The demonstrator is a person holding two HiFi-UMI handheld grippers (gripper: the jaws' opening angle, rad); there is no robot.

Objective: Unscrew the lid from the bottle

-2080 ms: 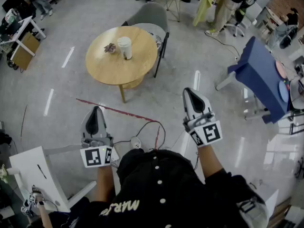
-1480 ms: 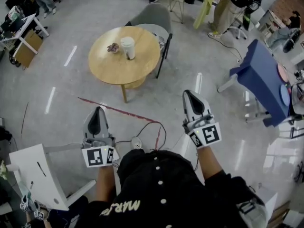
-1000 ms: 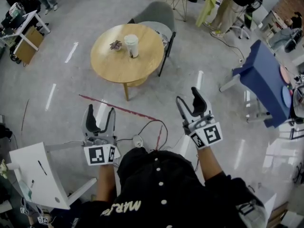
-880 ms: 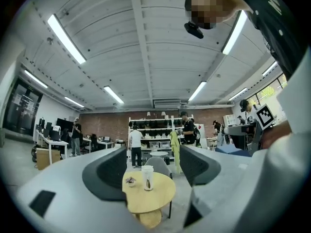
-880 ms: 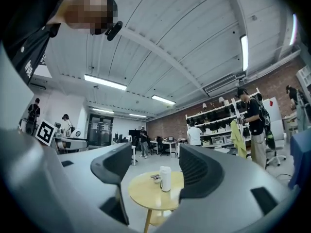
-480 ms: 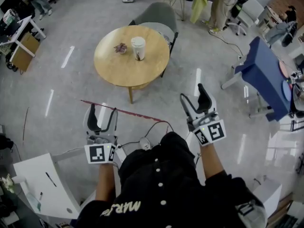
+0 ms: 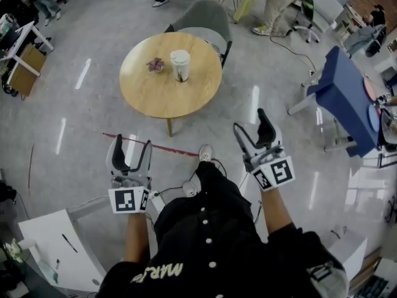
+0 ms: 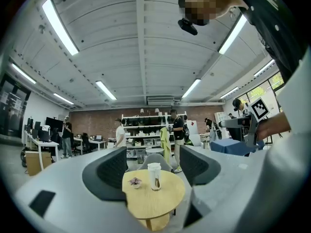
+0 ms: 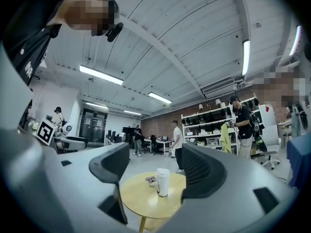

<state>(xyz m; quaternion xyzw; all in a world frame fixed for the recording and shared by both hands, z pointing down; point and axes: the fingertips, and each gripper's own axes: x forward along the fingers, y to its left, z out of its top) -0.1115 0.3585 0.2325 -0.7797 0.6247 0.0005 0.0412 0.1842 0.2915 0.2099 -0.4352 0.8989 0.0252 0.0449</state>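
A white bottle with a lid (image 7: 180, 65) stands upright on a round wooden table (image 7: 167, 95), beside a small dried-flower piece (image 7: 155, 64). Both grippers are held level over the floor, well short of the table. My left gripper (image 7: 130, 149) is open and empty. In the left gripper view the bottle (image 8: 154, 175) shows far off between its jaws. My right gripper (image 7: 252, 130) is open too. Its jaws have just been opening, with nothing between them. Its own view frames the distant bottle (image 9: 163, 182) on the table (image 9: 141, 200).
A grey chair (image 7: 201, 20) stands behind the table. A blue table (image 7: 344, 101) is at the right and a white desk (image 7: 53, 253) at the lower left. A red floor line (image 7: 139, 143), cables and the person's shoe (image 7: 205, 153) lie ahead. People stand far back.
Both grippers went from shut to open, and the right one then opened wider. The person has stepped toward the table, which now sits closer, and a shoe has come into view.
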